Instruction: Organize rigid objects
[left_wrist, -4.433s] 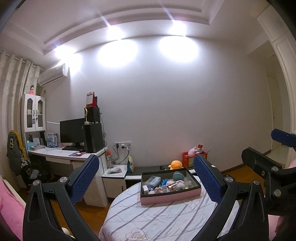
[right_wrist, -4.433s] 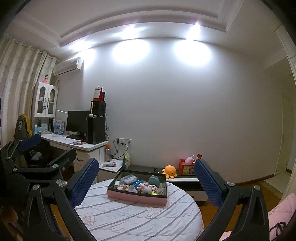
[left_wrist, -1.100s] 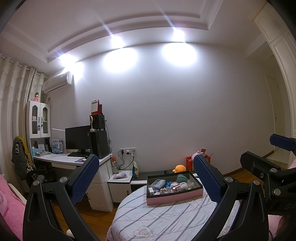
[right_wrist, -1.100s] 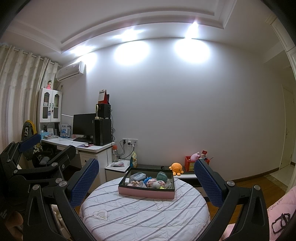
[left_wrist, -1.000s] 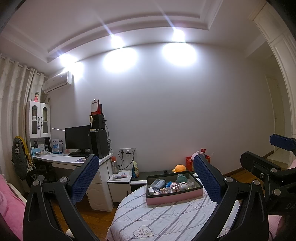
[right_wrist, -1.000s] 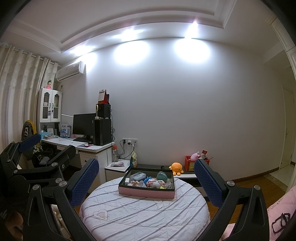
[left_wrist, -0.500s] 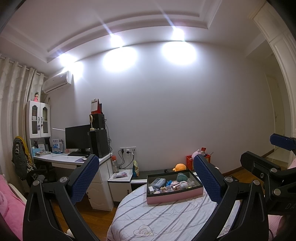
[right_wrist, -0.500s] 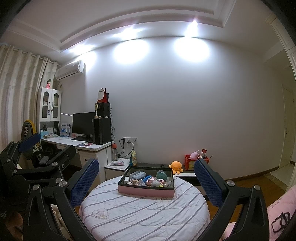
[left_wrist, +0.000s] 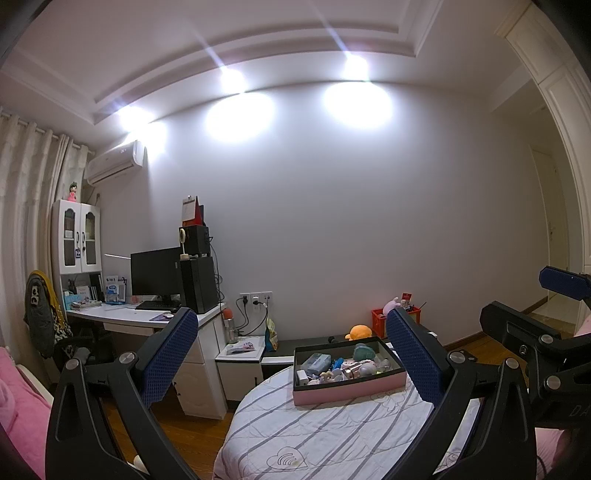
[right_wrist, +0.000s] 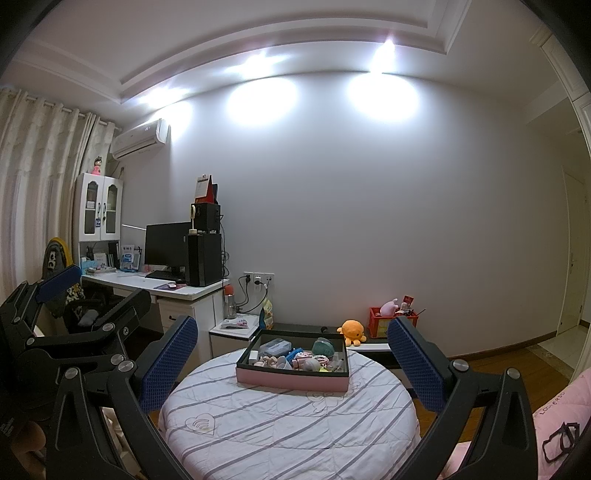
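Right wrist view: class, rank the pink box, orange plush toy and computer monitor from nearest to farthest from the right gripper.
1. Pink box, on the round table, straight ahead.
2. Orange plush toy, behind the box, slightly right.
3. Computer monitor, on the desk, far left.

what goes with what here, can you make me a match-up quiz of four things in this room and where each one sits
Things:
1. pink box
2. orange plush
3. monitor
4. small doll

Places:
A. on top of the white cabinet
B. on the round striped table
C. on the white desk
D. on the low shelf by the wall

Pairs: 1-B, 2-D, 3-C, 4-A
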